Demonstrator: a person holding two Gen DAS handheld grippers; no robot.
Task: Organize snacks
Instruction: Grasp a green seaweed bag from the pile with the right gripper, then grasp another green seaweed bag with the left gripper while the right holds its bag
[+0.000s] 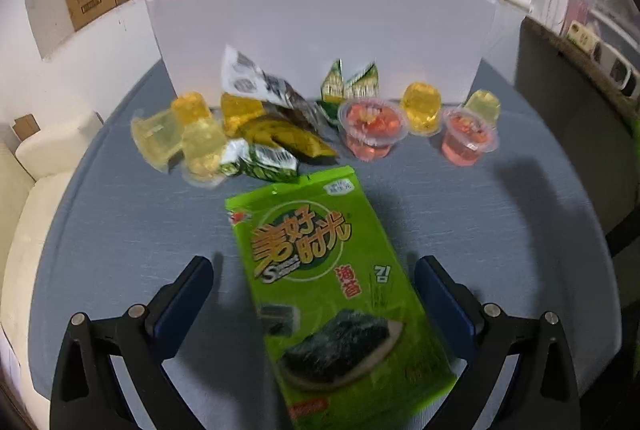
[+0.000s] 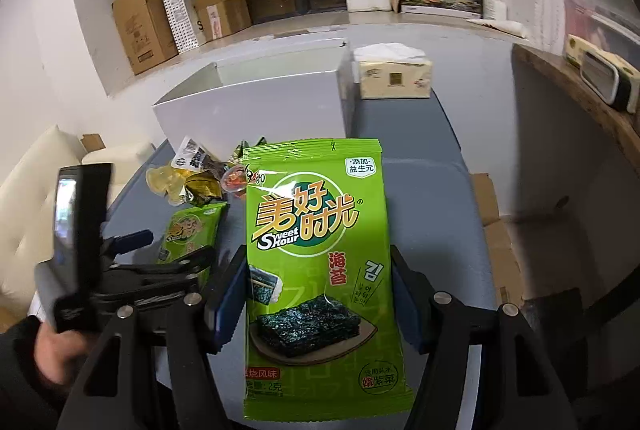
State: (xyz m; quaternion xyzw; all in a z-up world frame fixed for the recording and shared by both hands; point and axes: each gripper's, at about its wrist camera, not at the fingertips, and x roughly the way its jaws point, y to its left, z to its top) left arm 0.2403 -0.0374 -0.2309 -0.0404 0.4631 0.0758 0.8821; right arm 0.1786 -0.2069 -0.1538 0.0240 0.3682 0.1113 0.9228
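In the left wrist view a green seaweed packet (image 1: 328, 282) lies flat on the grey-blue table (image 1: 120, 230), between the wide-open fingers of my left gripper (image 1: 314, 294), which do not touch it. In the right wrist view my right gripper (image 2: 318, 294) is shut on a second green seaweed packet (image 2: 316, 254) and holds it upright above the table. The left gripper (image 2: 152, 262) and the first packet (image 2: 192, 230) show at the left there. Beyond lie yellow jelly cups (image 1: 180, 134), red jelly cups (image 1: 372, 126) and small snack packets (image 1: 276, 118).
A white open box (image 2: 256, 102) stands at the back of the table behind the snack pile. A tissue box (image 2: 394, 78) sits to its right. Cardboard boxes (image 2: 140, 26) line the window sill. A cream sofa (image 1: 36, 190) lies left of the table.
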